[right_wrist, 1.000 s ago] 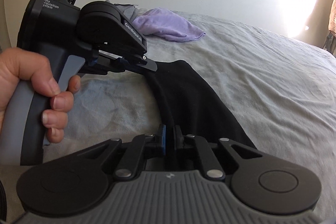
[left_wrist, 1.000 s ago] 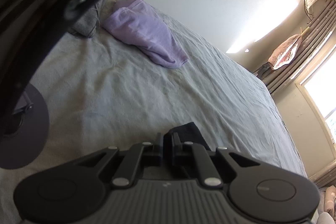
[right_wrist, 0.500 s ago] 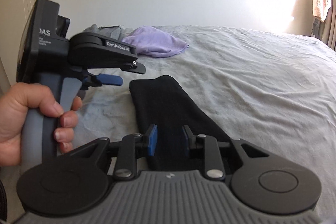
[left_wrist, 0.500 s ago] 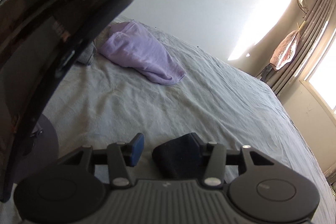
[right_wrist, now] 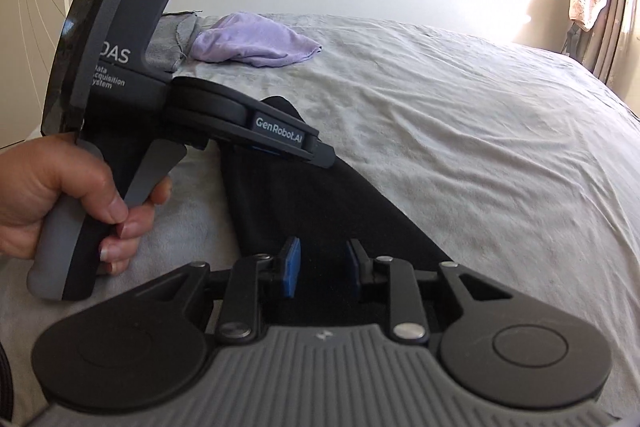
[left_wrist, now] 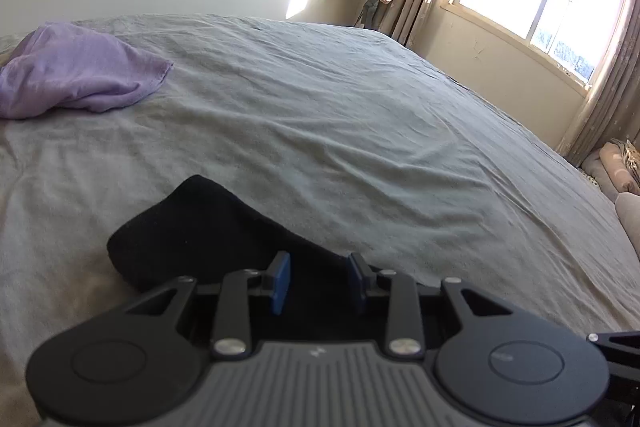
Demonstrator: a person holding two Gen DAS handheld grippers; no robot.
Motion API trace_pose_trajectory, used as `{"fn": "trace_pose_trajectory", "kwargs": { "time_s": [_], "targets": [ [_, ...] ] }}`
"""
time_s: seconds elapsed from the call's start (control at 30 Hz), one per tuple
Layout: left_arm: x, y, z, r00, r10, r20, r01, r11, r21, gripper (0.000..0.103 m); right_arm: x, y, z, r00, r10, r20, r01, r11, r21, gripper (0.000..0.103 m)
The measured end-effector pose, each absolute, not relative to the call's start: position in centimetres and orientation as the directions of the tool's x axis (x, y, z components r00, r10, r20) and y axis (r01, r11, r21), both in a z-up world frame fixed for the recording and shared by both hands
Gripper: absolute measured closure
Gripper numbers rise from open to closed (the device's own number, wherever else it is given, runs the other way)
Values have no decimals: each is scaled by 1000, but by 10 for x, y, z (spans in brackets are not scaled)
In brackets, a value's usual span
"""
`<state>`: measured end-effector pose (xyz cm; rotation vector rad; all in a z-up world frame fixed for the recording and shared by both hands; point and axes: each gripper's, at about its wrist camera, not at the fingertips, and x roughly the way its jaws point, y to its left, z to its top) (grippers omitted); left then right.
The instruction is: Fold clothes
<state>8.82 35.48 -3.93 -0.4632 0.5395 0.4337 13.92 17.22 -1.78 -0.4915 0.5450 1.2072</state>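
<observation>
The black garment (right_wrist: 320, 195) lies flat on the bed (left_wrist: 360, 131) as a long folded strip, its rounded end toward the purple cloth (left_wrist: 76, 75) near the far edge. Both grippers have just been opening and neither now grips anything. The left gripper (left_wrist: 319, 281) hovers over the strip's far end with its blue pads apart and only flat fabric below them, nothing pinched. The right gripper (right_wrist: 322, 267) stands released over the near end, its pads likewise clear of the cloth. In the right view the person's hand (right_wrist: 60, 195) holds the left tool's handle above the strip. Letting go at both ends at once suggests the fold has been laid down and left to settle. The strip looks neat, so a further fold or a new garment probably comes next.
</observation>
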Motion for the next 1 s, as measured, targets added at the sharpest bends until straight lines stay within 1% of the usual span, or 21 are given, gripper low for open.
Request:
{"fn": "trace_pose_trajectory", "kwargs": {
  "time_s": [0.07, 0.17, 0.27, 0.3, 0.33, 0.4, 0.53, 0.73, 0.8, 0.87, 1.0],
  "targets": [
    [84, 364, -39, 768, 299, -567, -526, 800, -289, 70, 137, 162, -16, 281, 722, -633, -950, 304, -75, 75],
    [76, 383, -38, 757, 339, -559, -571, 759, -312, 71, 131, 146, -12, 321, 711, -626, -935, 344, -88, 75],
    [68, 390, -32, 726, 409, -553, -630, 718, -297, 70, 128, 127, -5, 386, 692, -610, -906, 410, -108, 75],
    [66, 390, -30, 721, 421, -550, -641, 707, -299, 65, 127, 118, -2, 412, 683, -604, -892, 439, -112, 75],
    [65, 389, -27, 718, 426, -550, -647, 699, -304, 58, 126, 108, 1, 438, 673, -596, -876, 468, -116, 75],
    [67, 382, -21, 734, 405, -545, -629, 708, -320, 55, 127, 88, 5, 491, 641, -590, -839, 531, -121, 75],
    [77, 350, -14, 798, 289, -529, -514, 784, -348, 53, 137, 57, 1, 580, 548, -603, -754, 641, -143, 75],
    [92, 301, -18, 824, 166, -543, -376, 875, -304, 50, 160, 35, -18, 628, 429, -649, -658, 739, -148, 75],
    [96, 294, -24, 812, 152, -563, -363, 888, -283, 49, 170, 37, -28, 631, 408, -660, -644, 750, -152, 75],
    [99, 291, -29, 798, 153, -583, -365, 892, -265, 49, 182, 35, -31, 631, 418, -653, -637, 759, -130, 75],
    [100, 293, -31, 793, 155, -589, -366, 894, -257, 47, 210, 47, -33, 648, 417, -637, -626, 768, -134, 75]
  ]
}}
